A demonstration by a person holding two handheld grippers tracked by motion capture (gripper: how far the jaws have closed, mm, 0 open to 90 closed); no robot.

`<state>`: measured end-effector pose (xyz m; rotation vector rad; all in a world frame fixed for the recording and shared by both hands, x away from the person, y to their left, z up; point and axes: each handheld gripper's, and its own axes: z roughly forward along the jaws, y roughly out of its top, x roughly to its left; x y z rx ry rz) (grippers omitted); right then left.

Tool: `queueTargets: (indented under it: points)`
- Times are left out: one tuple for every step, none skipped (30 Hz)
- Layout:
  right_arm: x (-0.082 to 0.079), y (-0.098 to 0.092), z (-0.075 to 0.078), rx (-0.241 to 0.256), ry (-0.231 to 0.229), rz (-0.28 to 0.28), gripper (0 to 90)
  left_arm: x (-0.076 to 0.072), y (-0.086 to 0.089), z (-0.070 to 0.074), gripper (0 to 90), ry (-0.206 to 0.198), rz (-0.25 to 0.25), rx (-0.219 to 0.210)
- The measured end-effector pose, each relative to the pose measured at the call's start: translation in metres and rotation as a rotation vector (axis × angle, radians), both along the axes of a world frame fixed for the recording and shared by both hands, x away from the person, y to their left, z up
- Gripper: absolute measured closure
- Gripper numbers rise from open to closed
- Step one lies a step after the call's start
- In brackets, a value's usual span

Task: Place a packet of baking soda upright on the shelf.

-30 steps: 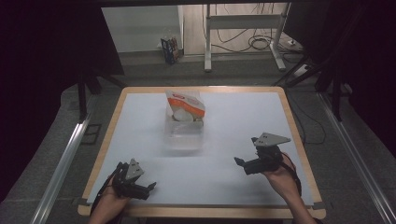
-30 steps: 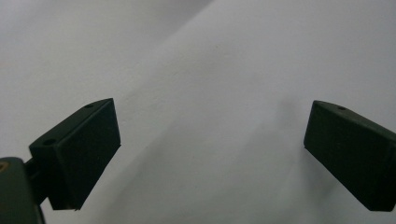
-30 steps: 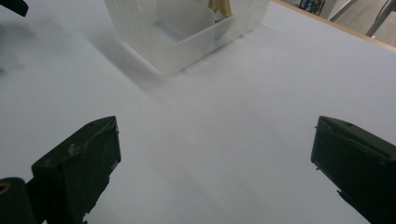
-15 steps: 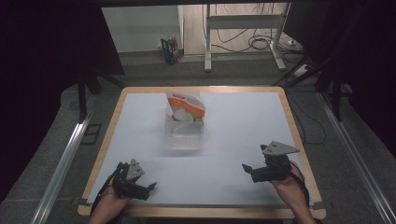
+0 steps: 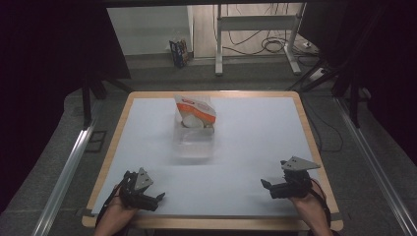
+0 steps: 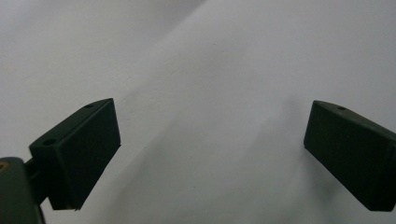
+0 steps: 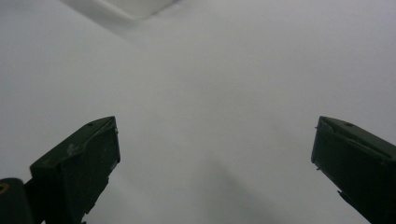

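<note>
Table (image 5: 295,123): white top, light wood-coloured edge all round. Bag (image 5: 195,107): white with an orange band across its face; pale rounded contents behind it. Container (image 5: 193,140) in front of the bag: clear, colourless. Left gripper (image 5: 156,198): black, with a grey three-cornered plate. Right gripper (image 5: 268,187): black, same grey plate. Both gripper views show matt black jaws against plain white, unpatterned. Floor (image 5: 59,128): dark grey. Small box (image 5: 178,51) on the floor: dark blue, print unreadable.
</note>
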<state>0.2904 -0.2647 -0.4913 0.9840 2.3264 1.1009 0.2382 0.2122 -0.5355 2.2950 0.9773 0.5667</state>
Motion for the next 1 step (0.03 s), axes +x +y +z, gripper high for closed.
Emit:
queueTargets:
  points:
    - [0.0,0.0,0.0,0.0,0.0,0.0,0.3,0.0002,-0.0001,0.0,3.7,0.001,0.0,-0.001]
